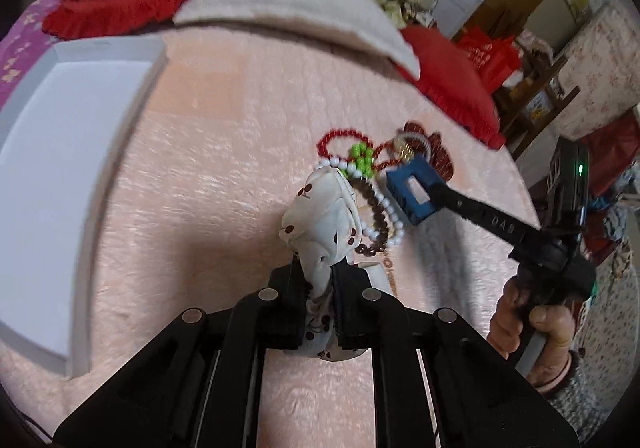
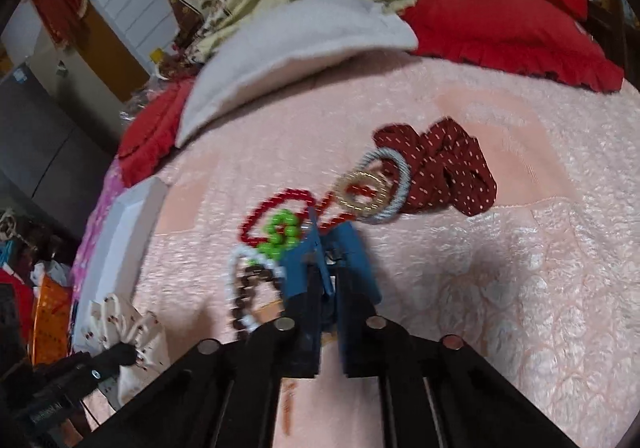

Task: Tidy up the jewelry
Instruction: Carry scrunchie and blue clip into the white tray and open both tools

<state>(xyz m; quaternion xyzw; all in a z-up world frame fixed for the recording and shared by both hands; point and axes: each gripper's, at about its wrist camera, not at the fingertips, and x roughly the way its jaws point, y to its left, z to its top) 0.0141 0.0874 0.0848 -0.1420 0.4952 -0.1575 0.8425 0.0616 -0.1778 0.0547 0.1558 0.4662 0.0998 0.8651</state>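
The left tool (image 1: pixel 320 288) is clamped on the white scrunchie (image 1: pixel 320 216), the right tool (image 2: pixel 328 288) pinched together at the jewelry pile (image 2: pixel 304 224) on the bed (image 2: pixel 500 288). Lifting either may drag tangled bead strands (image 1: pixel 380 216) and scatter them short of the white box (image 1: pixel 60 168). Blur and blue pads (image 2: pixel 316 268) hide what the right tool holds.

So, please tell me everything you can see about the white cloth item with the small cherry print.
The white cloth piece looks like soft, thin fabric, cream-white with small dark-red cherries, bunched and wrinkled, perhaps a scrunchie or pouch. The left gripper is shut on its near end, so it stands off the pink blanket. Its far end touches the white bead bracelet and lies beside the brown bead bracelet.
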